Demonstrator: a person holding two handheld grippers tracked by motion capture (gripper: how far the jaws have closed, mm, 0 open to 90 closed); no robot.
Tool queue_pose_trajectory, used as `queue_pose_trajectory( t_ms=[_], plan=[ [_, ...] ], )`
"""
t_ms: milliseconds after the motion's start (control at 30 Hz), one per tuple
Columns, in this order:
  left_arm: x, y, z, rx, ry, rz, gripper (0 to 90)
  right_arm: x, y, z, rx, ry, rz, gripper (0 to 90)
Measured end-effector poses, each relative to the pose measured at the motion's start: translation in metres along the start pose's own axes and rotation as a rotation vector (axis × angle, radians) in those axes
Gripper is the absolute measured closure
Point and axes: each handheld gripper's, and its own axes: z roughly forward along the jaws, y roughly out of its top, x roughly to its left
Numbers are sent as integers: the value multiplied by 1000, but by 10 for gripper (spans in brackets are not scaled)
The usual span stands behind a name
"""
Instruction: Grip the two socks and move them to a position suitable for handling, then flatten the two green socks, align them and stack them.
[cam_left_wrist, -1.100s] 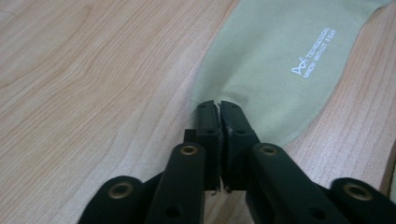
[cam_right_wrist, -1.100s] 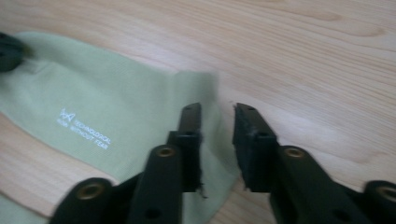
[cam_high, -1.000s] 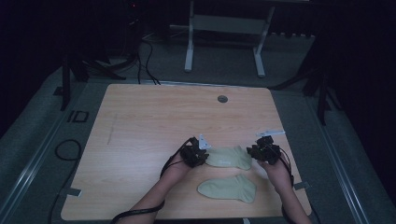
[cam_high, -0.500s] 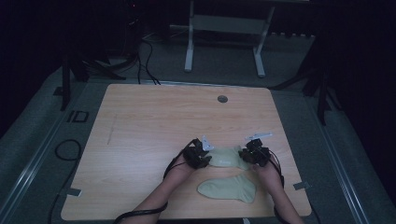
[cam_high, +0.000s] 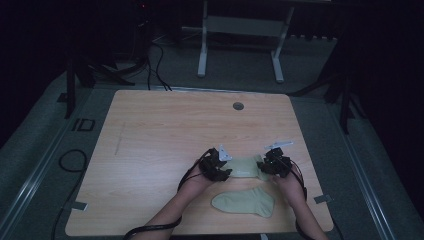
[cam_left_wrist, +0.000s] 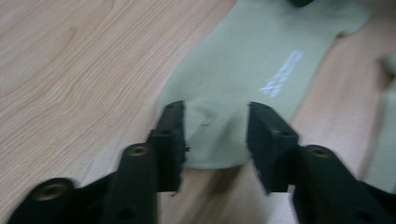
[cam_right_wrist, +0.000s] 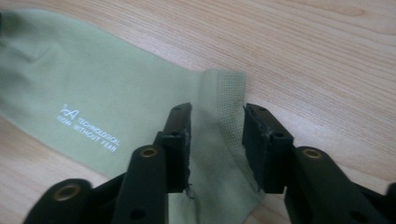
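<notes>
Since a second ago my two hands have drawn closer together over the far sock (cam_high: 244, 166), and both pairs of jaws have just been opening. Nearest me, the second sock (cam_high: 245, 202) lies flat and untouched on the table (cam_high: 160, 125). Beyond it, my left gripper (cam_left_wrist: 215, 123) stands parted over the far sock's toe end, cloth between the jaws but no longer pinched. My right gripper (cam_right_wrist: 217, 128) likewise straddles the folded-over cuff, released. I judge this sock laid out and let go; pairing it with the near one remains to be done.
</notes>
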Motion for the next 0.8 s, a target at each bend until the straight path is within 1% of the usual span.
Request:
queue_pose_trajectory(
  t_ms=[33, 67, 100, 133, 167, 233, 300, 333, 400, 433, 467, 500, 533, 600, 667, 700, 733, 800],
  plan=[
    [-1, 1, -5, -10, -8, -7, 493, 0, 0, -2, -4, 3, -4, 600],
    [-3, 1, -11, -8, -15, -6, 469, 0, 0, -5, -8, 1, -6, 586],
    [-3, 1, -11, -8, -15, -6, 446, 0, 0, -5, -8, 1, -6, 586],
    [-6, 1, -21, -6, -24, -2, 446, 0, 1, -9, -11, 6, -4, 569],
    [-7, 0, -27, -10, -29, 2, 433, 3, -1, -18, -28, 9, -13, 561],
    [-11, -4, -38, -24, -51, -4, 433, 7, -3, -27, -37, 17, -29, 556],
    [-16, -10, -48, -31, -57, -8, 434, 12, -9, -36, -48, 31, -38, 556],
    [-18, -14, -52, -39, -77, -12, 435, 15, -12, -41, -52, 41, -43, 556],
    [-22, -22, -58, -34, -94, -11, 449, 18, -20, -48, -52, 60, -45, 556],
    [-24, -26, -60, -31, -104, -17, 449, 19, -25, -50, -50, 67, -48, 556],
    [-24, -26, -60, -31, -104, -17, 449, 19, -25, -50, -50, 67, -48, 556],
    [-26, -34, -62, -19, -113, -36, 449, 20, -30, -53, -50, 74, -47, 556],
    [-28, -36, -63, -12, -108, -32, 463, 21, -39, -56, -44, 85, -49, 556],
    [-33, -43, -63, -2, -112, -13, 481, 23, -48, -60, -42, 87, -52, 556],
    [-36, -50, -60, 17, -111, -6, 497, 25, -57, -62, -33, 100, -50, 554],
    [-37, -52, -60, 22, -114, -8, 510, 26, -65, -62, -25, 104, -43, 551],
    [-38, -55, -59, 26, -119, -16, 510, 26, -65, -62, -25, 104, -43, 551],
    [-40, -58, -56, 40, -123, -23, 543, 29, -72, -61, -15, 98, -45, 552]
  ],
)
